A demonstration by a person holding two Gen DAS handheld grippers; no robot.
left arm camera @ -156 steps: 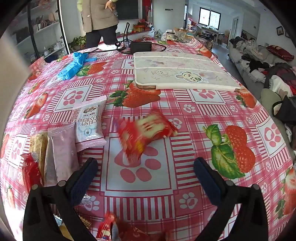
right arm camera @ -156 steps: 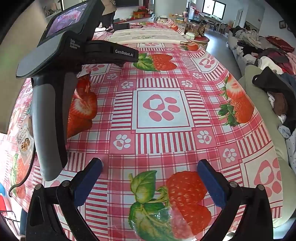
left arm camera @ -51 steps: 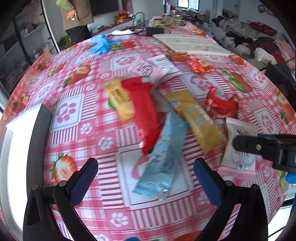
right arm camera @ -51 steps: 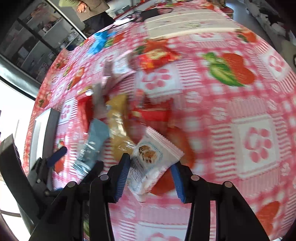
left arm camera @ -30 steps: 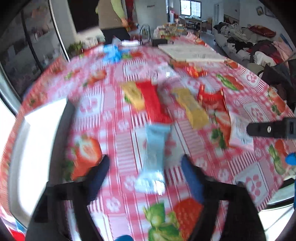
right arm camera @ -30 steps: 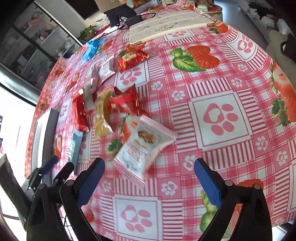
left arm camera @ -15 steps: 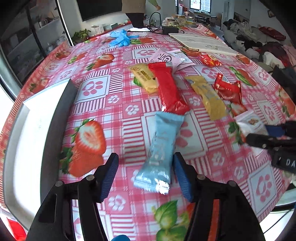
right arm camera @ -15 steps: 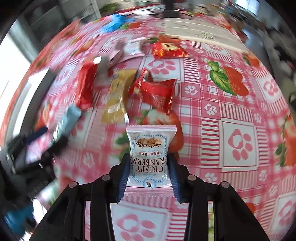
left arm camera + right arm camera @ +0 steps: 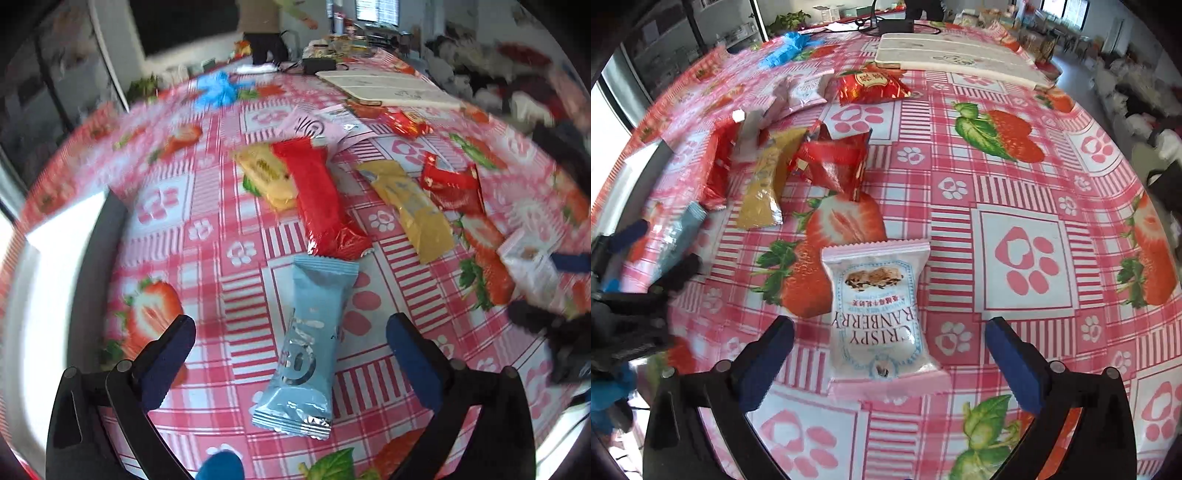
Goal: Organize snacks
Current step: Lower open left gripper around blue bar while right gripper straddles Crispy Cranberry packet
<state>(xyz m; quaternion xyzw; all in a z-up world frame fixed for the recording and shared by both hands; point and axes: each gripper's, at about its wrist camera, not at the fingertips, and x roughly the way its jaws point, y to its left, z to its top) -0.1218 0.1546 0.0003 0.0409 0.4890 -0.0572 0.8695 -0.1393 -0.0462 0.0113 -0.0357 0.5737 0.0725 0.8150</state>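
**A bright, cluttered room around a long counter**

The counter (image 9: 1027, 192) wears a red-and-white checked cloth printed with strawberries and paw marks. Near its far end lie a pale folded board (image 9: 953, 55) and a black box with cables (image 9: 319, 63). A person (image 9: 264, 29) in a tan jacket and dark trousers stands beyond it. Dark-framed glass shelving (image 9: 683, 33) lines the left wall, a potted plant (image 9: 788, 18) beside it. Daylight enters through a far window (image 9: 376, 10). Piled clothes (image 9: 517, 62) crowd the right side.
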